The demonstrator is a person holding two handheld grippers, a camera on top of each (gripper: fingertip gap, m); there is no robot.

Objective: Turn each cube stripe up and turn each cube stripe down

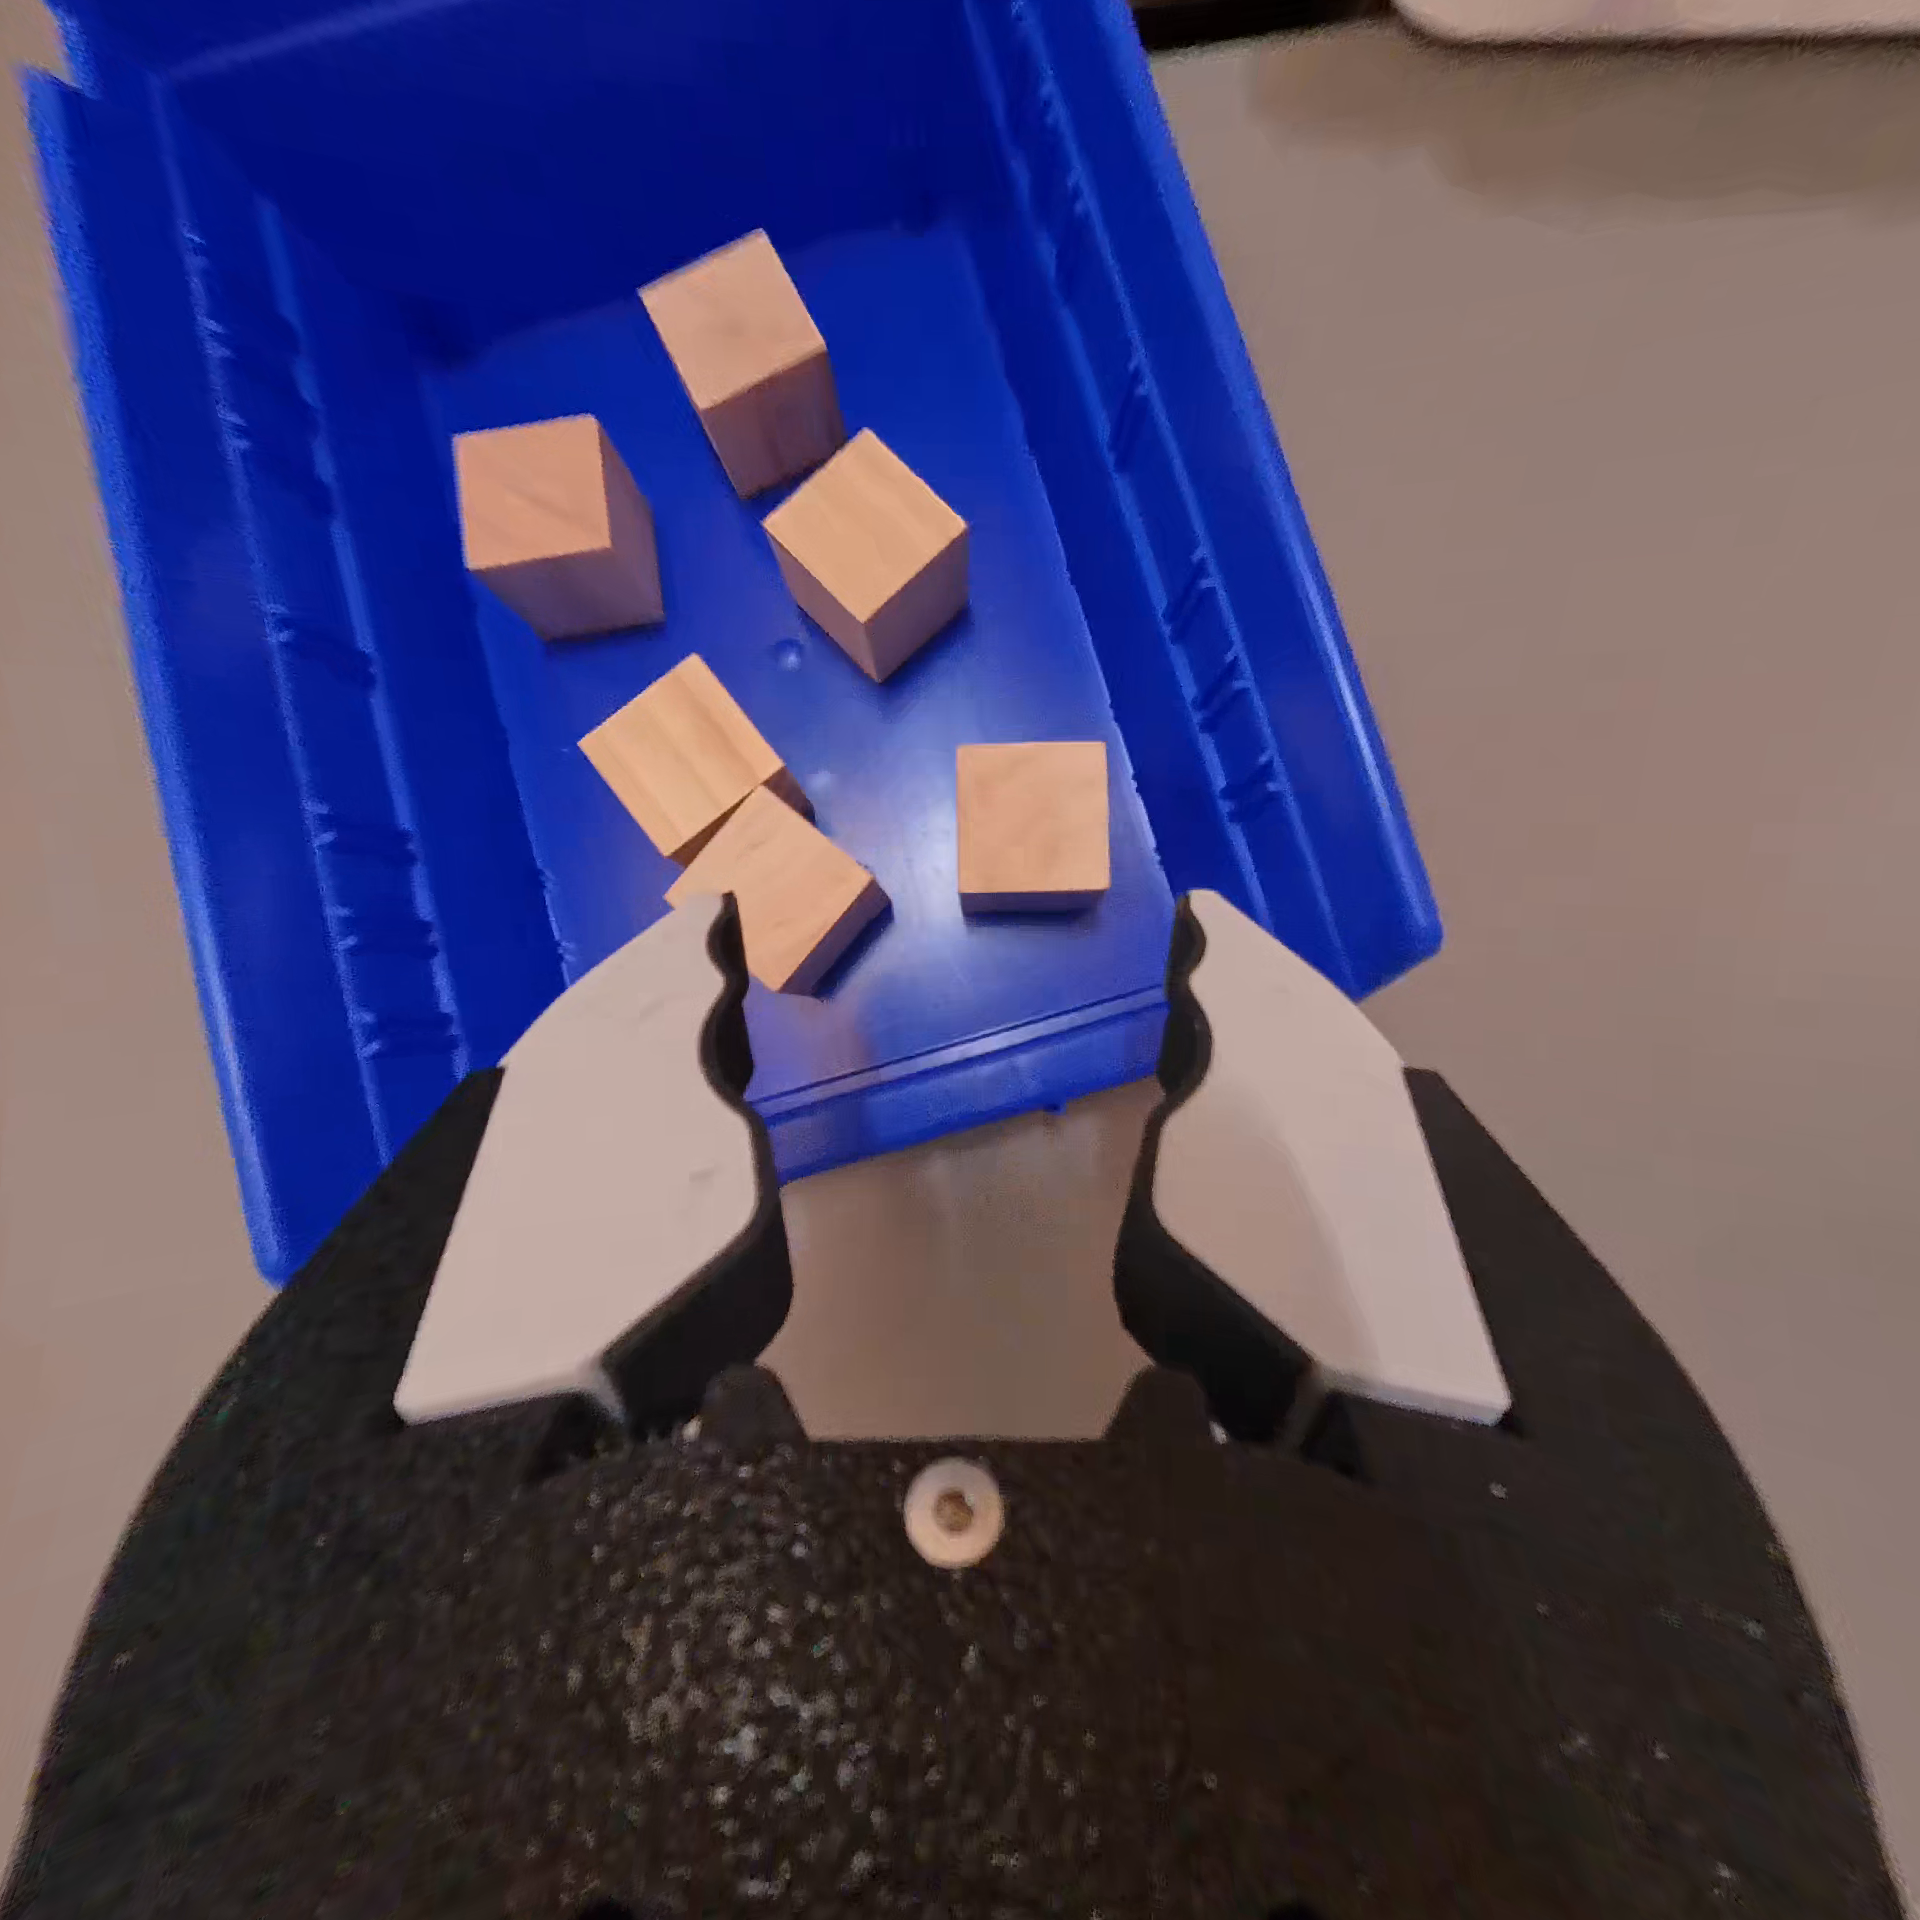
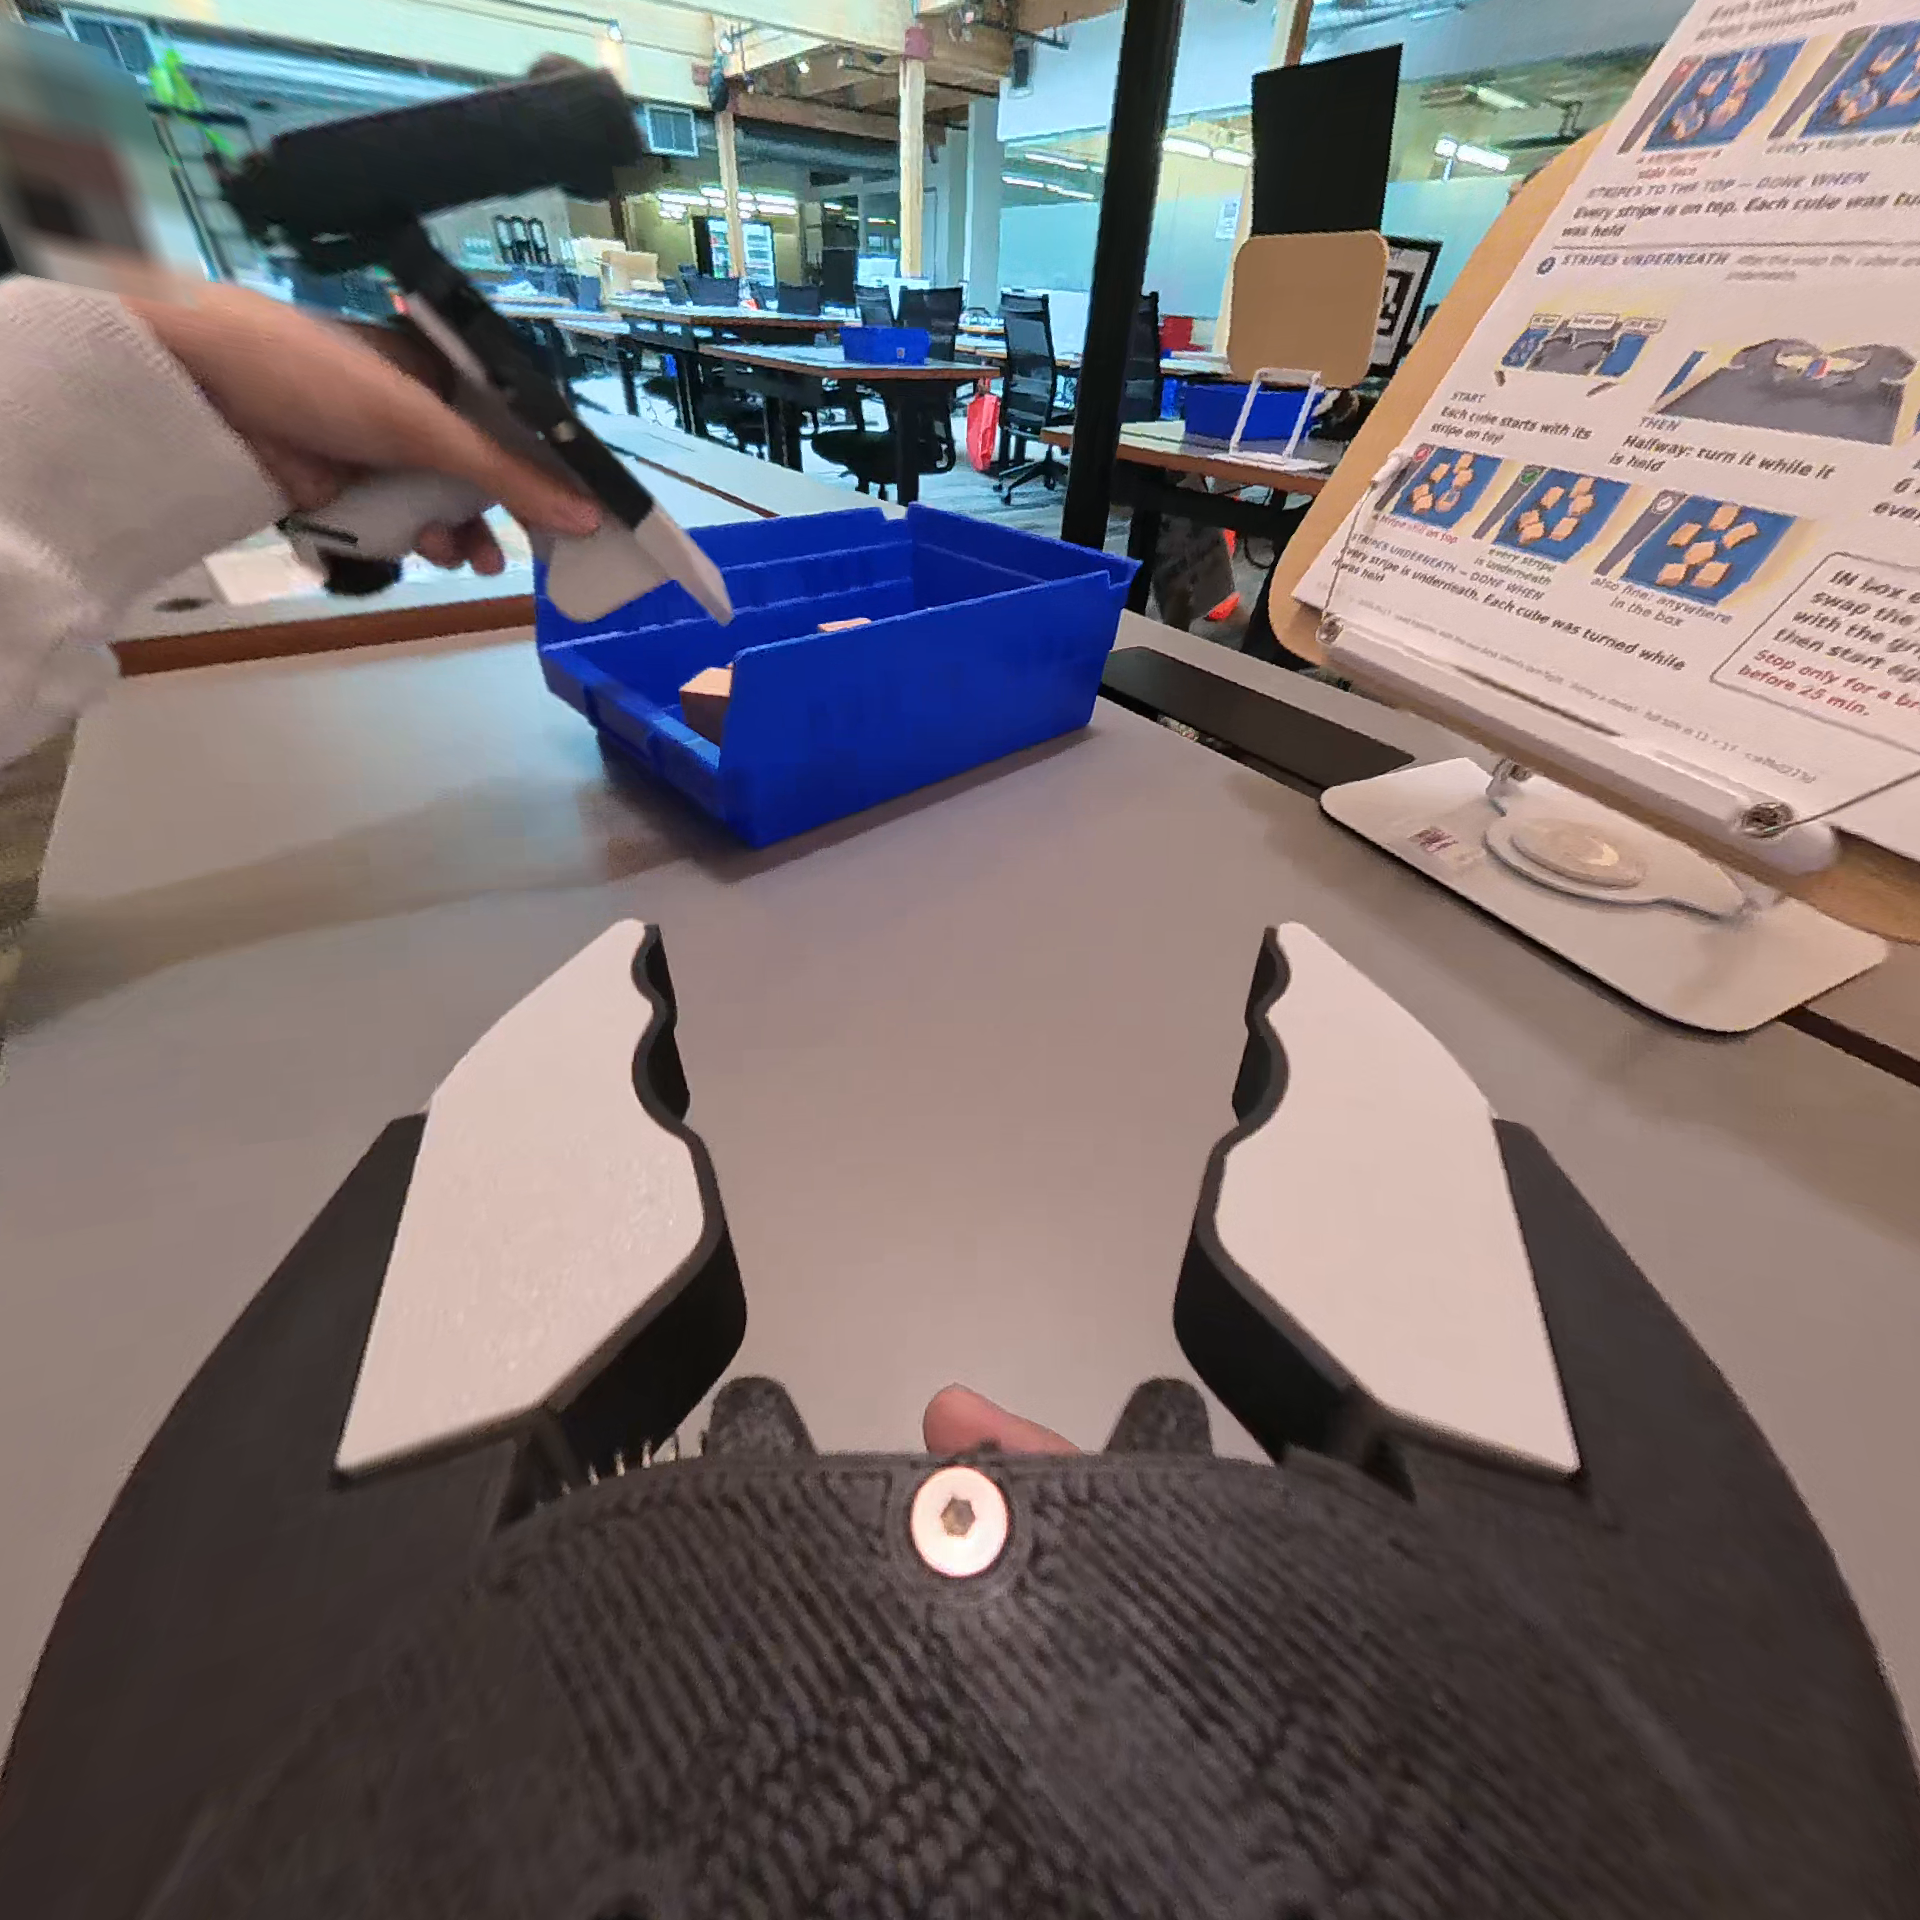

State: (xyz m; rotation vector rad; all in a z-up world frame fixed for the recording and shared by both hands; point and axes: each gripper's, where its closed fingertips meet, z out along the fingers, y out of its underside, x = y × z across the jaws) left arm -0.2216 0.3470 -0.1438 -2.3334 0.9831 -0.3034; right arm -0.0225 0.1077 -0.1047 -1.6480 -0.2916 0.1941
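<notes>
Left gripper [image 1: 951, 909], spread, is reaching into the blue bin [image 1: 312, 727] for 6 cubes [image 1: 790, 883] mid-frame; right gripper [image 2: 956, 945], spread, is idling; next, pinching squarely.

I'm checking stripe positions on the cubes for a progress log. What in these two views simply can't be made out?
- Stripes: none shows on the six cubes in the left wrist view; undersides are hidden and the picture is motion-blurred.
- Nearest cube: partly covered by the left gripper finger.
- Right wrist view: the blue bin wall hides most cubes.
- Left gripper's opening there: blurred.
</notes>
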